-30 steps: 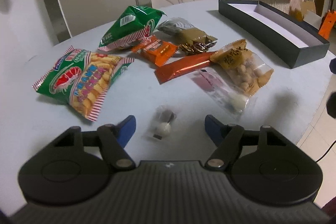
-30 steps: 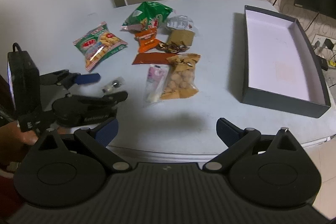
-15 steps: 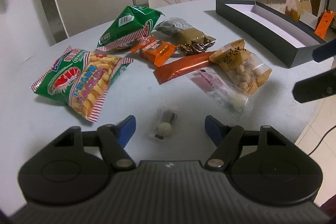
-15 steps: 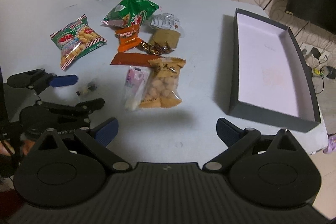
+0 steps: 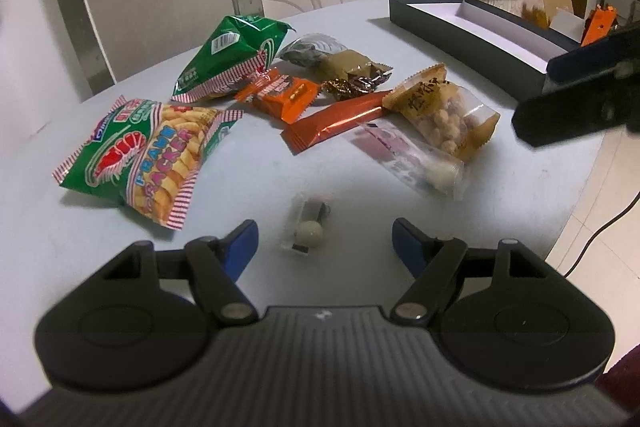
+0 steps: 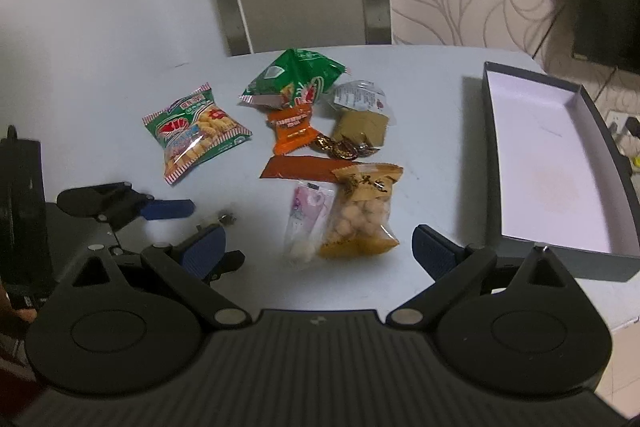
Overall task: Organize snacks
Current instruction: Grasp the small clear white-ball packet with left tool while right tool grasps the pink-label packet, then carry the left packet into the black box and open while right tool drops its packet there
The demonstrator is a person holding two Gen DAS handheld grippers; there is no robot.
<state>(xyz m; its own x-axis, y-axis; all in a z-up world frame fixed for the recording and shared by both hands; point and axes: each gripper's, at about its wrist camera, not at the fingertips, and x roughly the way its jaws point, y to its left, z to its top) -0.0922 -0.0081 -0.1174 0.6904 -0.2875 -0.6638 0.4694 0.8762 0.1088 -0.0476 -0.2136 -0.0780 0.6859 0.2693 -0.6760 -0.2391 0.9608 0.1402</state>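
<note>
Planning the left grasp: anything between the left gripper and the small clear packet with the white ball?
Nothing visible. The small clear packet lies alone on the table, just ahead of the left gripper, whose jaws stand open with nothing between them.

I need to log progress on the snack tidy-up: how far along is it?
Nothing looks done yet: the box holds no snacks. Nothing is in hand either; the left gripper is open around a small clear candy packet on the table, and the right gripper is open over the pile. All the snacks, from the prawn cracker bag to the peanut bag, are left.
</note>
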